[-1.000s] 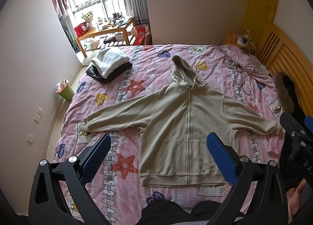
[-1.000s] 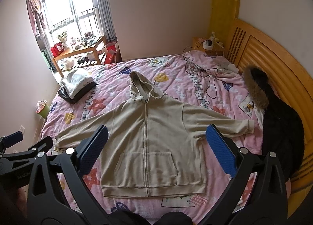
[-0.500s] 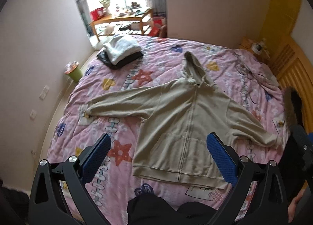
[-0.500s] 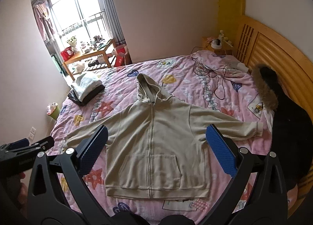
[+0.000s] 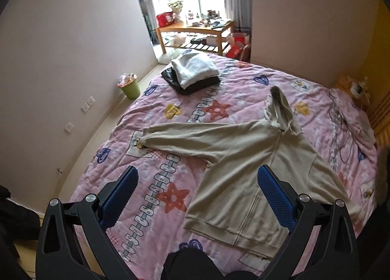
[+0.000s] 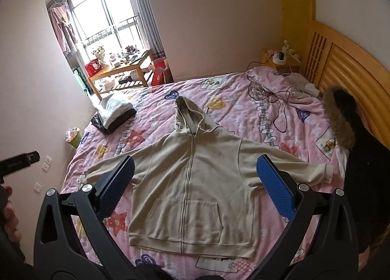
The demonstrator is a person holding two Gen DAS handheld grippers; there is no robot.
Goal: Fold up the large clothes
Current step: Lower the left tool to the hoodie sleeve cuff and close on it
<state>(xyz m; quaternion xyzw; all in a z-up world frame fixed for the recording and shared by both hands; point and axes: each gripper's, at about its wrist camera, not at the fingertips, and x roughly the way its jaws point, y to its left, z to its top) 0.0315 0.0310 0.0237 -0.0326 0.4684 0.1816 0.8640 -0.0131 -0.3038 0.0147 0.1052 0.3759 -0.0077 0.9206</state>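
A beige zip-up hoodie lies flat, front up, on the pink patterned bedspread, both sleeves spread sideways and the hood pointing away. In the left wrist view the hoodie sits to the right of centre, its left sleeve stretching toward the bed's left edge. My left gripper hangs open above the bed's near left part, nothing between its blue pads. My right gripper is open above the hoodie's lower half, holding nothing. The left gripper's tip shows at the far left of the right wrist view.
Folded clothes, white on black, are stacked at the bed's far left corner. A black fur-trimmed coat lies by the wooden headboard on the right. Cables lie on the far side. A green bin stands on the floor.
My left gripper has swung leftward and turned, so the hoodie has shifted right in its view. The right gripper's view has tilted up slightly; the hoodie has not moved.
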